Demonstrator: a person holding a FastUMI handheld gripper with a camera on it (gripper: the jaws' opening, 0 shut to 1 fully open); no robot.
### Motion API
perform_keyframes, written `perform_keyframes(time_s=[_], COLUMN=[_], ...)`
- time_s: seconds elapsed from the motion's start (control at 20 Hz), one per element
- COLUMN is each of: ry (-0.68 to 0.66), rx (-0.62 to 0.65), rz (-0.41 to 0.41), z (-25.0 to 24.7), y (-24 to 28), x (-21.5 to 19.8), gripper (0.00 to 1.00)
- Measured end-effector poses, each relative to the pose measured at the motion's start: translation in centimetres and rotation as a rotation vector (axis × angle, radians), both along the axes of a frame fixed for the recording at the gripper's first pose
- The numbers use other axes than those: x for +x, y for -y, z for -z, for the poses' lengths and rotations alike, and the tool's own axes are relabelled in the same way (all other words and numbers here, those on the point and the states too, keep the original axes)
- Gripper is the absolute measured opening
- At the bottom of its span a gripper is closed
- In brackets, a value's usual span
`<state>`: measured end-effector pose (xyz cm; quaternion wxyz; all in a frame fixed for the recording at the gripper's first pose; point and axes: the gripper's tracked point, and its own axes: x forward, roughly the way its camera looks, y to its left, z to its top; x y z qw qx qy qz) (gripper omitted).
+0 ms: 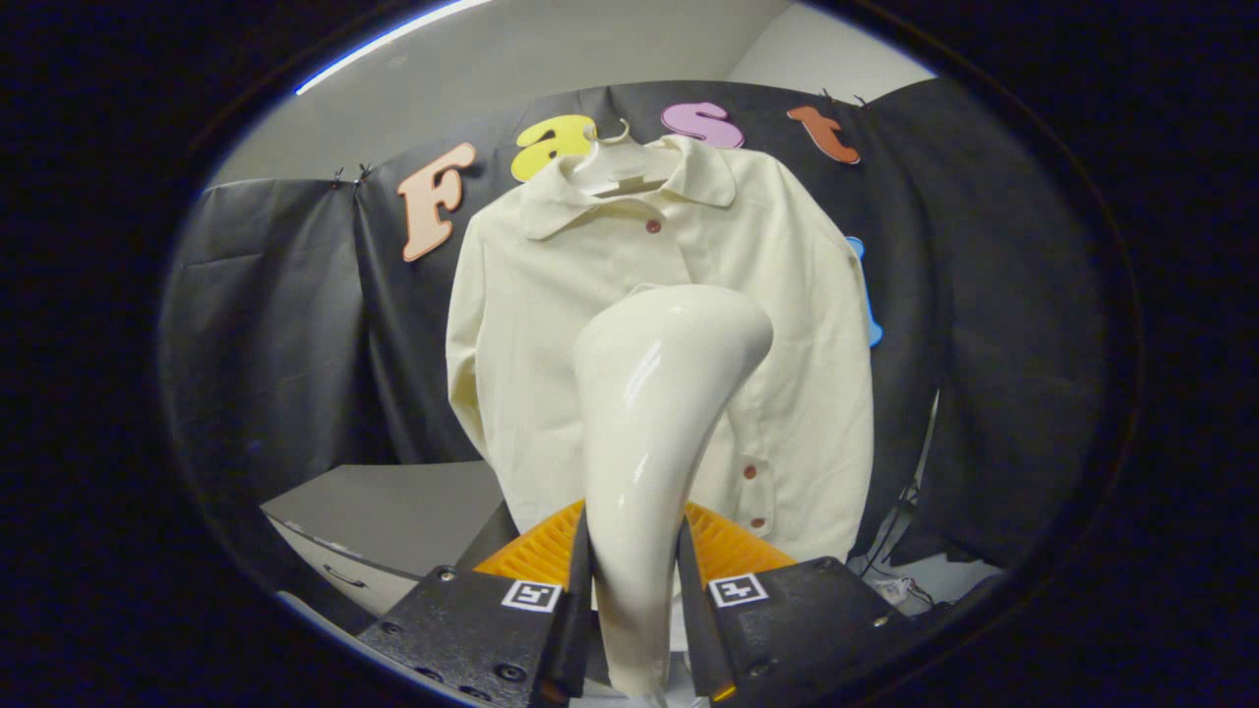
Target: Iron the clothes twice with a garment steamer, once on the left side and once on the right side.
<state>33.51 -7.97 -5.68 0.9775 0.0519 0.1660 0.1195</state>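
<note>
A cream button-up shirt (787,324) hangs on a white hanger (620,167) against the black cloth wall, its front facing me, with small red-brown buttons down the placket. My gripper (634,580) is shut on the handle of a glossy white garment steamer (659,413). The steamer rises between the fingers, and its curved head points at the middle of the shirt, a little way short of the fabric. The steamer body hides the shirt's lower centre.
A grey cabinet or table (393,511) with a drawer stands low to the left of the shirt. Cables (900,551) hang down at the right below the black cloth.
</note>
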Motion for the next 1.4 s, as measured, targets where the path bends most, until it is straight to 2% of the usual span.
perform_keyframes(time_s=[0.25,0.4,0.7,0.85,1.0,1.4], ry=[0.062,0.084,0.12,0.14,0.129,0.091], rx=[0.02,0.023,0.101,0.113,0.139,0.162], rz=[0.097,0.175,0.25,0.226,0.209,0.13], z=[-5.4,-7.2,-8.8,-9.4,-7.9,-2.0], y=[3.4,5.3,6.5,6.1,6.4,7.9], x=[4.0,6.9,11.7,13.2,14.1,12.7], gripper=[0.41,0.41,0.41,0.41,0.42,0.42])
